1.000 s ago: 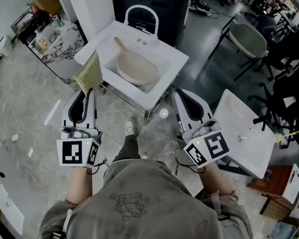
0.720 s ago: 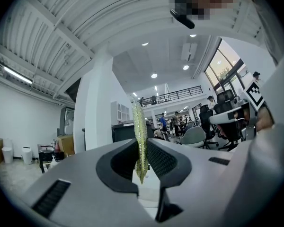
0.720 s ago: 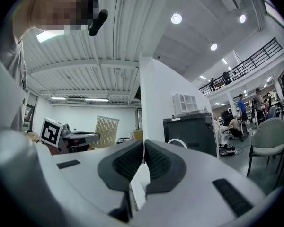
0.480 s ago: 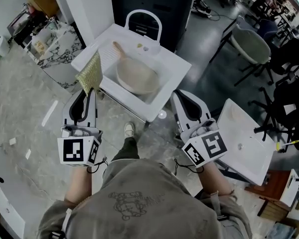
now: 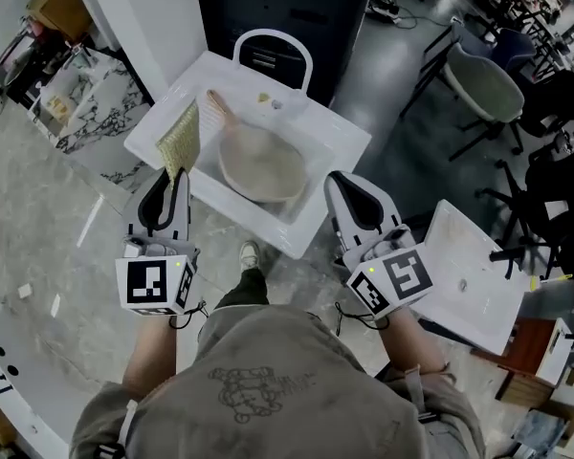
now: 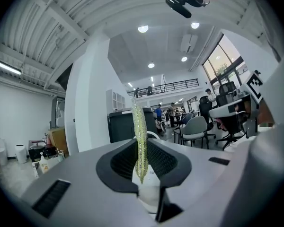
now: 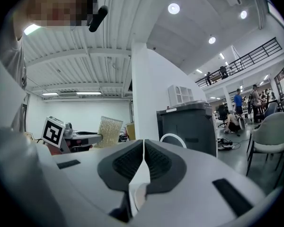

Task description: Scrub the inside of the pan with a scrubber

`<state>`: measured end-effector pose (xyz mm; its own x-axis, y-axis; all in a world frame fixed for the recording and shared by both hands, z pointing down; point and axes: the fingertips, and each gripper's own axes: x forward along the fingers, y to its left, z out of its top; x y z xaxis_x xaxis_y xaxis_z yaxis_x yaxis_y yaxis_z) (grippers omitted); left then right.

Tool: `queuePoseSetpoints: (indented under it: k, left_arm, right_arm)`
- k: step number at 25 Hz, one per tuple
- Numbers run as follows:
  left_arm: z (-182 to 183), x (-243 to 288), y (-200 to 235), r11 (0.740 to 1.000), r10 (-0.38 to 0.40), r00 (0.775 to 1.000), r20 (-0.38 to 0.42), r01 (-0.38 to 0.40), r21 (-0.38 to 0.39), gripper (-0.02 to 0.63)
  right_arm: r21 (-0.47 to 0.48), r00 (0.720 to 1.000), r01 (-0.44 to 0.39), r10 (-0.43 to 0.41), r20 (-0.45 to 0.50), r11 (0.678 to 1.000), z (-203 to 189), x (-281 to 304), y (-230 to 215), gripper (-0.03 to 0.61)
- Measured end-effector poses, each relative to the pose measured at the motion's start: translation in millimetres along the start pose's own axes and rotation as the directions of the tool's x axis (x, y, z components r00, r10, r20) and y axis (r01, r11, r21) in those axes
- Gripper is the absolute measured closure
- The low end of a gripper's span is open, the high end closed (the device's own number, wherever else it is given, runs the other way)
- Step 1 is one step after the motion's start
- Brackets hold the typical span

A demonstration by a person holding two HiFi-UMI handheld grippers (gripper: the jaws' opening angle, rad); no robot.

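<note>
The scrubber [image 5: 180, 140] was pinched in the left tool [image 5: 175, 176]; the right tool [image 5: 350, 187] was pressed together, empty; the pan [image 5: 263, 165] was left ahead of the 2 tools, in the sink [image 5: 337, 140]; scrubbing was judged unstarted.

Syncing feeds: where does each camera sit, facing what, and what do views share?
Head view: on head, steeply down at pan in sink; left gripper, right gripper, torso show.
Left gripper view: on that gripper, along jaws shut on scrubber.
Right gripper view: likewise, along shut empty jaws.
All three show the scrubber.
</note>
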<state>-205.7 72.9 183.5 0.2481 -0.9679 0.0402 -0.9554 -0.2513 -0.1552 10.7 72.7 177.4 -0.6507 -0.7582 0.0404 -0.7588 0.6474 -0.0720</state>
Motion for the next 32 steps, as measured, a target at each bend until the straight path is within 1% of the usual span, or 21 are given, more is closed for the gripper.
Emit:
queuePoseSetpoints:
  k: [4, 7, 12, 17, 21, 25, 29, 32]
  left_arm:
    - [-15, 43, 17, 1.0, -0.03, 0.998, -0.05, 0.03, 0.001, 0.545]
    - [-31, 74, 29, 0.998, -0.068, 0.993, -0.097, 0.069, 0.003, 0.545]
    - [-67, 113, 48, 0.992, -0.12, 0.974, -0.19, 0.125, 0.01, 0.545]
    - [-97, 151, 48, 0.982, -0.179, 0.951, -0.251, 0.19, 0.017, 0.545]
    - [-124, 180, 39, 0.973, -0.197, 0.928, -0.316, 0.225, 0.057, 0.545]
    - [-154, 201, 33, 0.962, -0.185, 0.893, -0.41, 0.249, 0.11, 0.545]
    - [-180, 217, 24, 0.961, -0.173, 0.871, -0.459, 0.251, 0.114, 0.545]
    - [-200, 230, 15, 0.958, -0.164, 0.848, -0.503, 0.258, 0.122, 0.545]
  right_arm:
    - [0.011, 0.999, 0.03, -0.03, -0.034, 0.999, -5, 36, -17, 0.546]
    - [0.02, 0.997, 0.056, -0.055, -0.057, 0.998, -9, 63, -28, 0.546]
    - [0.022, 0.99, 0.097, -0.094, -0.101, 0.995, -22, 105, -38, 0.548]
    - [0.01, 0.982, 0.117, -0.114, -0.15, 0.993, -37, 134, -51, 0.546]
    - [0.017, 0.972, 0.115, -0.108, -0.211, 0.993, -59, 148, -62, 0.548]
    - [0.013, 0.961, 0.102, -0.095, -0.258, 0.995, -77, 155, -73, 0.548]
    - [0.039, 0.954, 0.101, -0.085, -0.288, 0.994, -95, 158, -88, 0.548]
    - [0.072, 0.948, 0.09, -0.064, -0.313, 0.993, -115, 160, -101, 0.546]
